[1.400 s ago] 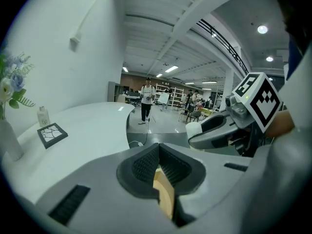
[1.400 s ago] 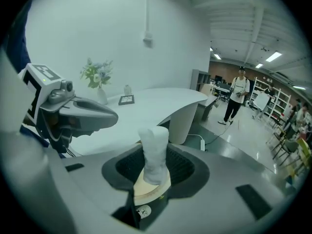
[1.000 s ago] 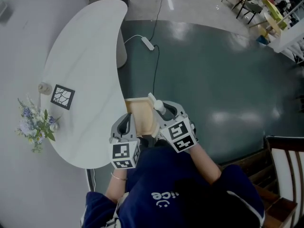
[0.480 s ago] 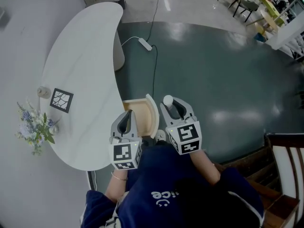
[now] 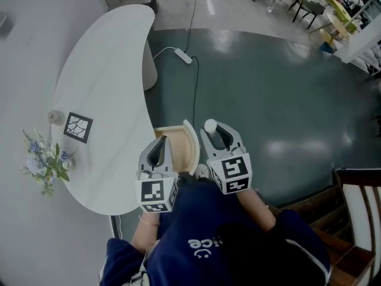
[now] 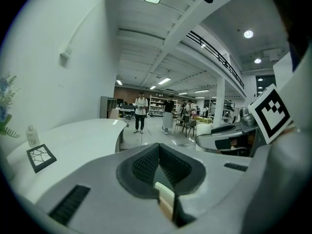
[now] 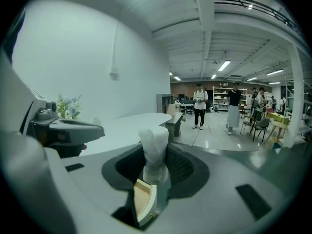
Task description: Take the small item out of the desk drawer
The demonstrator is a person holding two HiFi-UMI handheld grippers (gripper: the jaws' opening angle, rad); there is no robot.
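Pinching of small white item [image 5: 210, 126] by R gripper [image 7: 155, 161] is recorded. Item is clamped upright btw. the ribbed pads, top poking above the jaw tips. Surface looks like crinkled white wrap; what it is can't be told. Item is held up clear of desk drawer [image 5: 178, 149], just to the right of it in head view, not touching it.

Drawer is seen pulled out from curved white desk [image 5: 107, 70]. Pale wood inside, rounded white front [image 5: 191, 140]. Part of the wood box also shows below the pads in R gripper view.

L gripper [image 6: 159, 146]: jaws pressed together at the tips, nothing btw. them. It is held over the drawer's left side, close to the desk edge. A strip of drawer edge is glimpsed under the pads in L gripper view.

Both grippers are held side by side, marker cubes near the person's torso; dark blue sleeves.

Far end of desk: b/w marker tile [image 5: 78, 127], small bottle [image 5: 55, 117] just beside it, blue-and-white flowers [image 5: 44, 162] by the left edge. All well apart from drawer.

Floor is dark and glossy. White power strip [image 5: 183, 55] w/ cable lies beyond the desk. Wooden chair [image 5: 357, 207] at lower right. People [image 7: 200, 106] are seen standing far off in the hall.
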